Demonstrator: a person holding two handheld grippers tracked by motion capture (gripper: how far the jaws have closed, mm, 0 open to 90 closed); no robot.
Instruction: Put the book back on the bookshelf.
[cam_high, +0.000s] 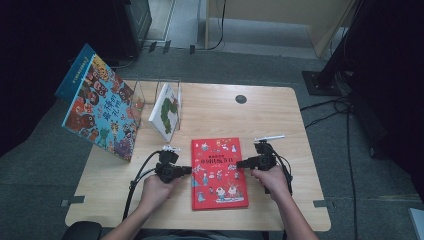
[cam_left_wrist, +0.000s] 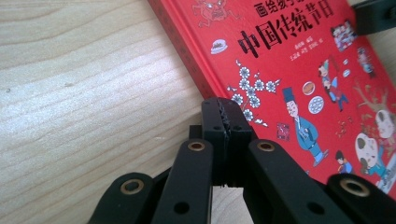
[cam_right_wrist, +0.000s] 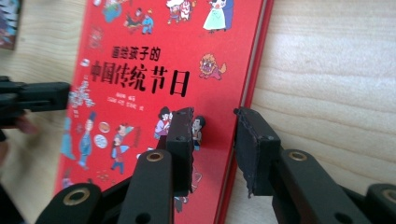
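Low in the high view, two forearms enter from the bottom edge, and each hand holds a pair of tongs against a side of the red book (cam_high: 218, 172), which lies flat on the table (cam_high: 280, 150) just below the middle of the frame. Its long axis is seen to run from the bottom of that frame toward the top, so the two long edges face left and right, one toward each hand.

At lower left of centre the left gripper (cam_high: 188, 170) is laid with its tip at the book's left edge. In the left gripper view its jaws are pressed together with nothing between them, their tip resting at the book's red edge (cam_left_wrist: 196, 70).

At right of centre the right gripper (cam_high: 241, 164) is set at the opposite long edge. In the right gripper view its jaws are parted, with the book's edge (cam_right_wrist: 245, 93) lying in the gap between them; no pad can be seen pressing on the cover.

Both hands are judged about equally near, but the parted right pair is the better placed to take the edge.

Farther up, at upper left, a white book (cam_high: 165, 112) stands in a clear rack (cam_high: 172, 85), and a large blue picture book (cam_high: 100, 105) leans beside it.
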